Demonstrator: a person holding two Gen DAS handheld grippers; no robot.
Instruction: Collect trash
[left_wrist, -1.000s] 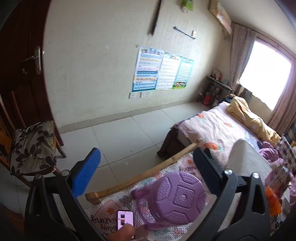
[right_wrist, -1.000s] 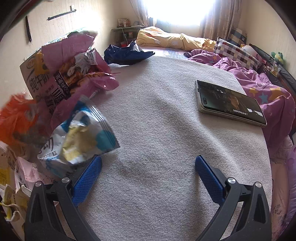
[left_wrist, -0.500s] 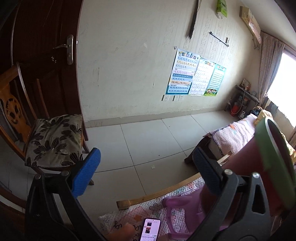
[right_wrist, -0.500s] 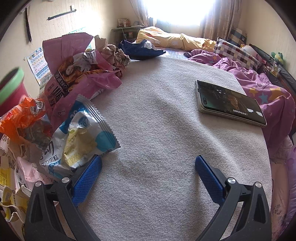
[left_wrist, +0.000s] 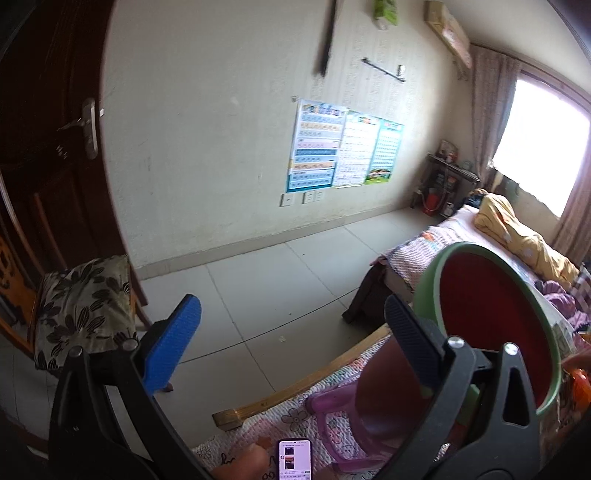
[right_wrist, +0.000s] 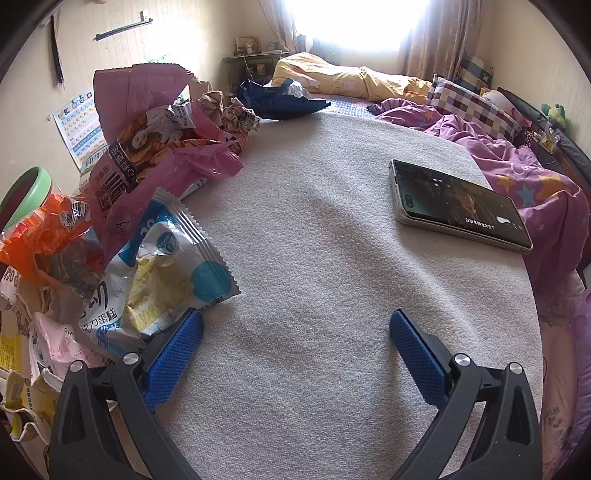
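Progress: early, as I judge it; the wrappers all lie loose on the bed and I see none in the bin.
Trash: a heap along the left of the grey blanket (right_wrist: 332, 258), with a blue-and-white snack bag (right_wrist: 159, 273) nearest, an orange wrapper (right_wrist: 44, 236) beside it, a big pink bag (right_wrist: 147, 136) behind, and crumpled paper (right_wrist: 229, 110) further back.
Bin: red bucket with a green rim (left_wrist: 491, 317), tilted with its mouth toward my left camera, close by the right finger; I cannot tell what holds it.
Left gripper (left_wrist: 291, 332): released, jaws wide, nothing between them, looking out over the floor (left_wrist: 258, 288).
Right gripper (right_wrist: 295, 332): released, jaws spread over the blanket, its left finger (right_wrist: 173, 350) just beside or touching the snack bag's lower edge.
Not trash: a phone (right_wrist: 458, 203) lies well apart to the right; I would leave it.
Left to do: by my reading, everything, starting with the snack bag.
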